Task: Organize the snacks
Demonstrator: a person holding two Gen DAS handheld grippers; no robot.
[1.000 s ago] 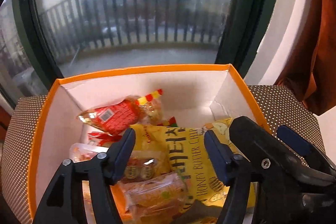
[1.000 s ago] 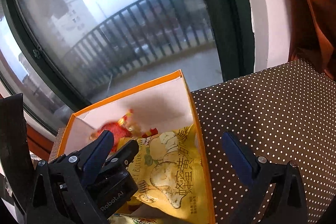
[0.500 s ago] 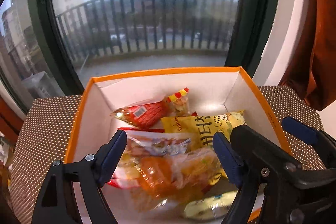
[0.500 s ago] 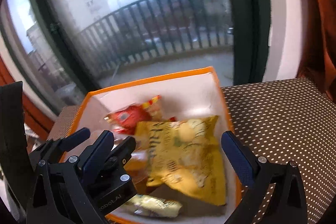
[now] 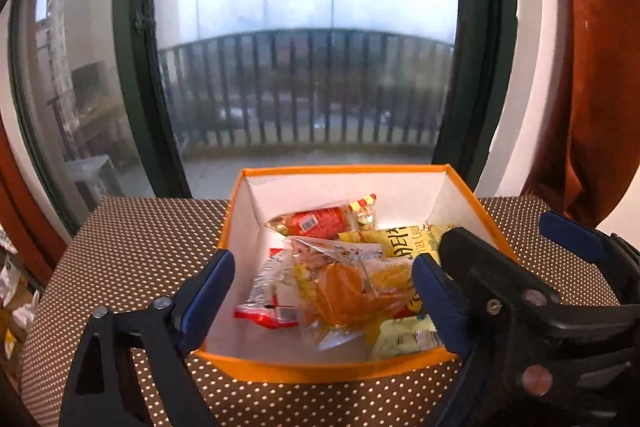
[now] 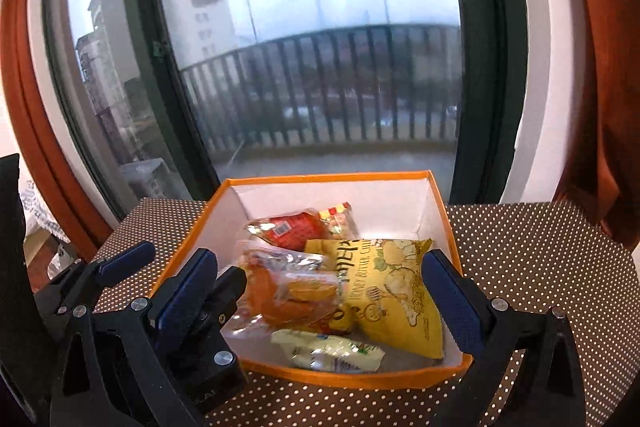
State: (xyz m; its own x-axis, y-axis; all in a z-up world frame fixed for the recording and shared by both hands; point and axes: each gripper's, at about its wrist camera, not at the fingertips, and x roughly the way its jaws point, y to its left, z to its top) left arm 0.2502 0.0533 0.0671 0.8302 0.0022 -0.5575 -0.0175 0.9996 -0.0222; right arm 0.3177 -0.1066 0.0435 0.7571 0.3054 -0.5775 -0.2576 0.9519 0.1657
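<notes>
An orange box (image 5: 320, 371) with white walls stands on the dotted table. In it lie a red packet (image 5: 316, 223), a yellow chip bag (image 5: 400, 239), a clear packet of orange snacks (image 5: 344, 287) and a red-and-white packet (image 5: 268, 295). My left gripper (image 5: 320, 279) hovers over the box's near rim. Its jaws are opening, with nothing pressed between the pads. My right gripper (image 6: 320, 267) hangs open beside it, over the same box (image 6: 340, 379). The right wrist view also shows a pale wrapped bar (image 6: 328, 351) at the front.
The brown dotted tabletop (image 5: 132, 247) spreads to both sides of the box. Behind it is a green-framed window (image 5: 140, 107) with a balcony railing outside. An orange curtain (image 5: 592, 67) hangs at the right. Crumpled wrappers (image 5: 12, 291) lie past the table's left edge.
Both grippers have drawn back and up from the box. The left jaws have widened, and the clear packet that was between them now lies on the other snacks.
</notes>
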